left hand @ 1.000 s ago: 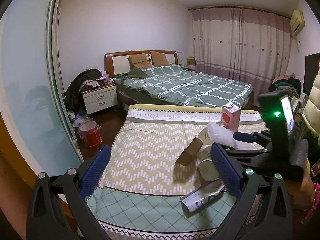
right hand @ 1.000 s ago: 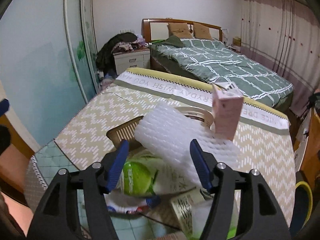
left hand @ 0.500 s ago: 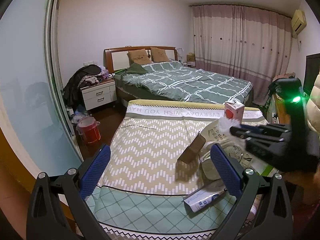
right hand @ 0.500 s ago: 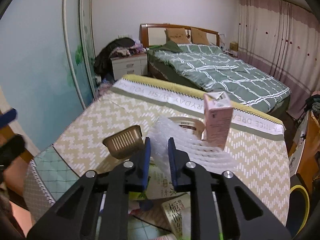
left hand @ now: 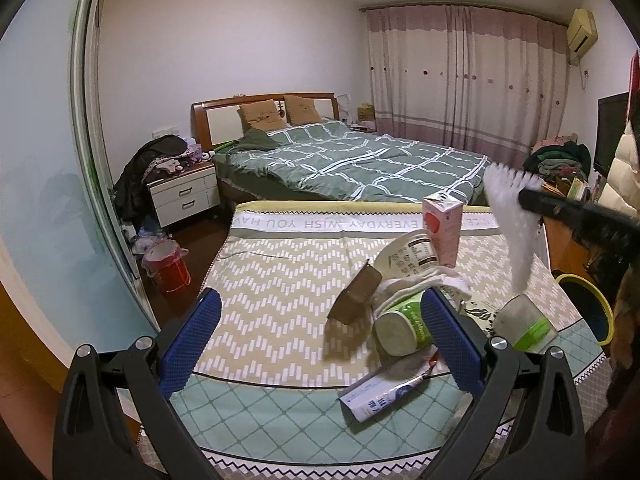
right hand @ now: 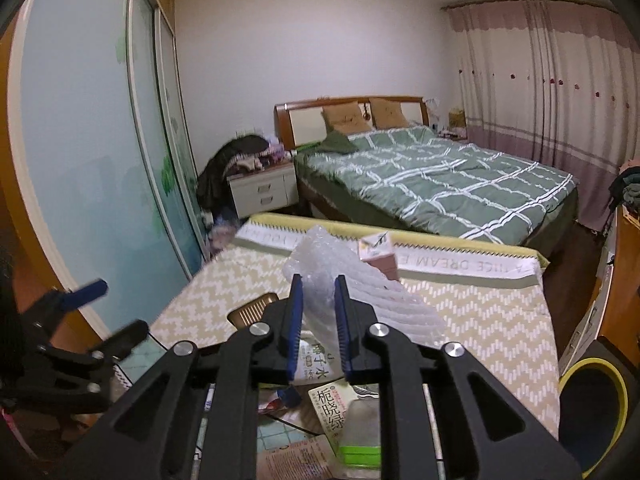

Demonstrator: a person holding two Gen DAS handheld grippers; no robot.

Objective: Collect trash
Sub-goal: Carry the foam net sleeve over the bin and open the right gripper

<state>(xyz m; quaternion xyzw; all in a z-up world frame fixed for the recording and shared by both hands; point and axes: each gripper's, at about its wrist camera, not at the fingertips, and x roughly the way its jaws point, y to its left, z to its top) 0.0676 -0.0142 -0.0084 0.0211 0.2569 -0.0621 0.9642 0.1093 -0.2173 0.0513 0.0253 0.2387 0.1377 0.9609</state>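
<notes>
My right gripper (right hand: 318,312) is shut on a white foam wrap sheet (right hand: 360,296) and holds it above the table; it also shows in the left wrist view (left hand: 512,224), hanging at the right. My left gripper (left hand: 320,340) is open and empty over the near table edge. On the patterned tablecloth (left hand: 280,288) lies a trash pile: a pink carton (left hand: 442,230), a brown box (left hand: 356,296), a green-labelled cup (left hand: 404,324), a clear lidded tub (left hand: 524,322) and a flat white-blue packet (left hand: 384,394).
A yellow-rimmed black bin (left hand: 592,308) stands at the table's right side, also in the right wrist view (right hand: 592,404). A bed (left hand: 352,164) and nightstand (left hand: 184,196) lie beyond. A red bucket (left hand: 166,268) sits on the floor left. A sliding wardrobe door (left hand: 48,200) runs along the left.
My right gripper closed on the foam wrap and lifted it up and to the right, off the pile. My left gripper stayed open and drew back slightly.
</notes>
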